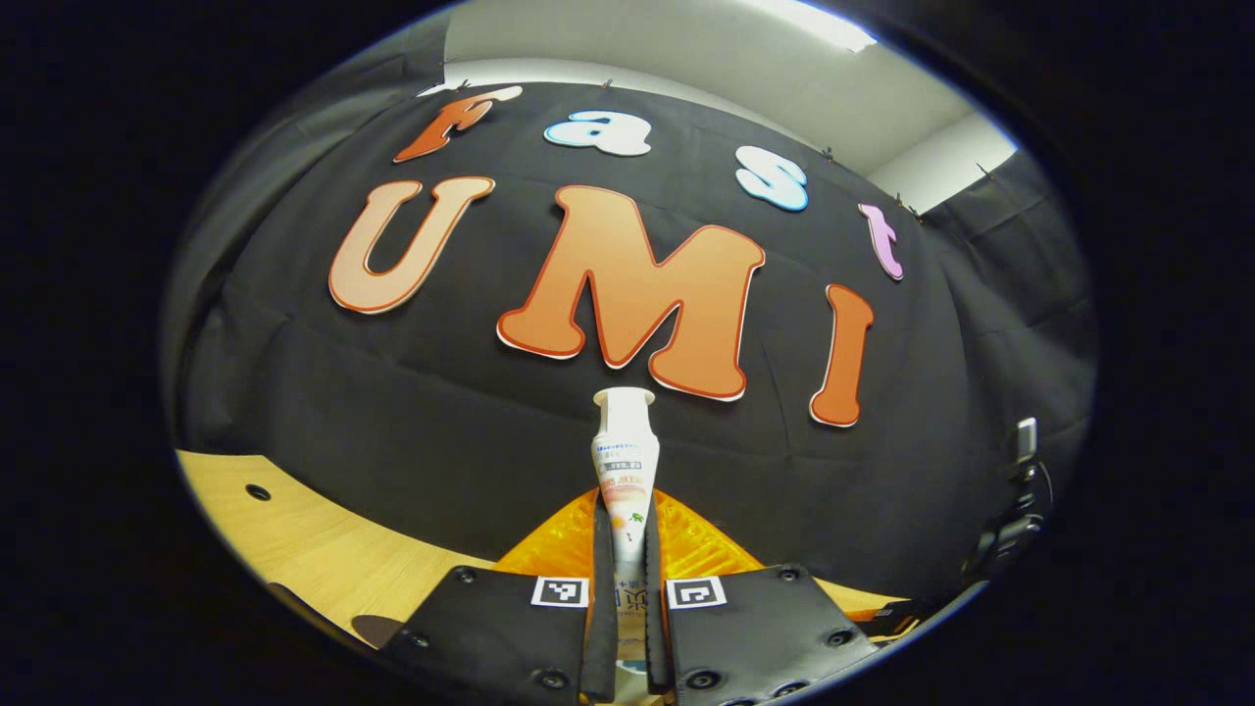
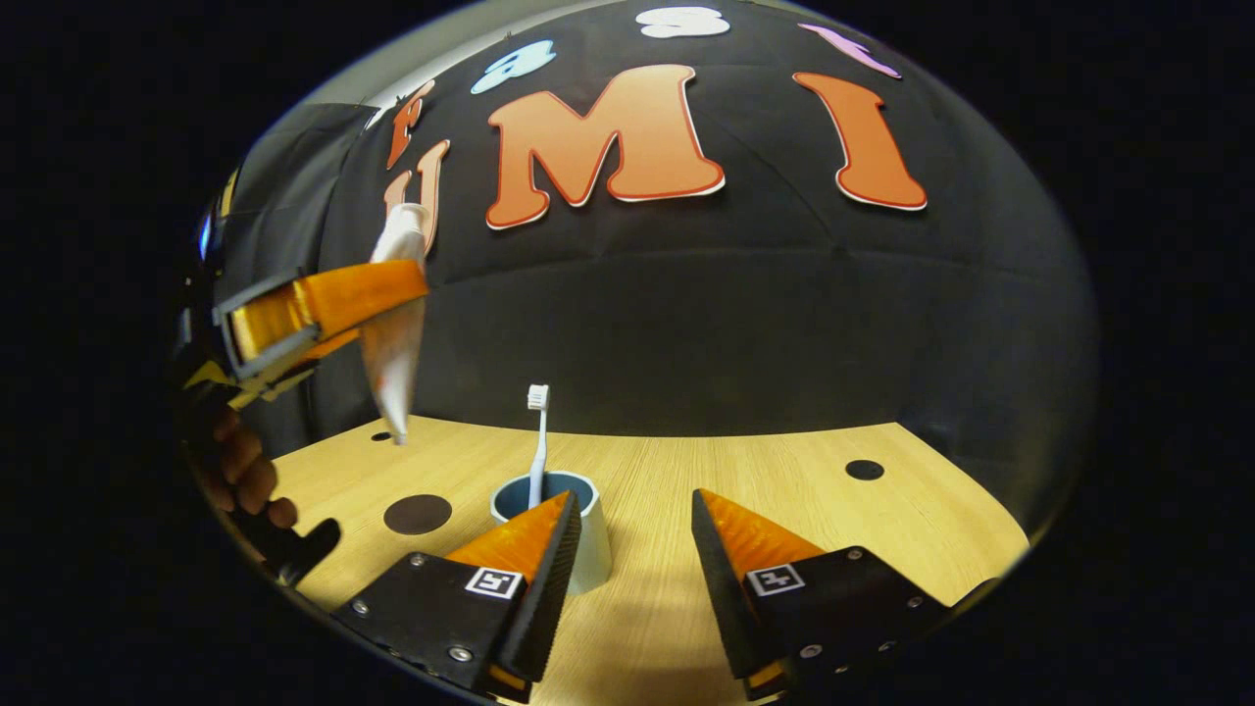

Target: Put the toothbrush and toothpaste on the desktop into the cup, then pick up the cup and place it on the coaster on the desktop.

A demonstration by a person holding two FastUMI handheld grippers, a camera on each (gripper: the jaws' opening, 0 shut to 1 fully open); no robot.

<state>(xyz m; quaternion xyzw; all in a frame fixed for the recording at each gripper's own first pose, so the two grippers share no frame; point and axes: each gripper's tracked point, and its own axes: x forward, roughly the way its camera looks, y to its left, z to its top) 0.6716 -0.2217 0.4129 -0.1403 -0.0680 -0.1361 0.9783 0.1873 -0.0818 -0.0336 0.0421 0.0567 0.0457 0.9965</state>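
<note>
Left gripper view: my left gripper (image 1: 627, 549) has its jaws closed narrow on the toothpaste (image 1: 624, 461), both fingers pressing the tube, which rises toward 12 o'clock with its white cap end uppermost against the booth wall. The wooden table (image 1: 324, 549) lies at 8 o'clock, well below the tube.

Right gripper view: my right gripper (image 2: 632, 534) hangs over the table (image 2: 784, 490) with its jaws spread wide and nothing between them. The cup (image 2: 588, 559) stands on the table just beyond the left-hand finger (partly hidden by it), and the toothbrush (image 2: 537, 441) stands in it, bristle head up. The round dark coaster (image 2: 418, 514) lies on the table at 9 o'clock of the cup, near but apart. At 10 o'clock the left gripper (image 2: 377, 294) holds the toothpaste (image 2: 392, 363) in the air, above the table, tail end down; a hand (image 2: 245, 471) grips its handle.
</note>
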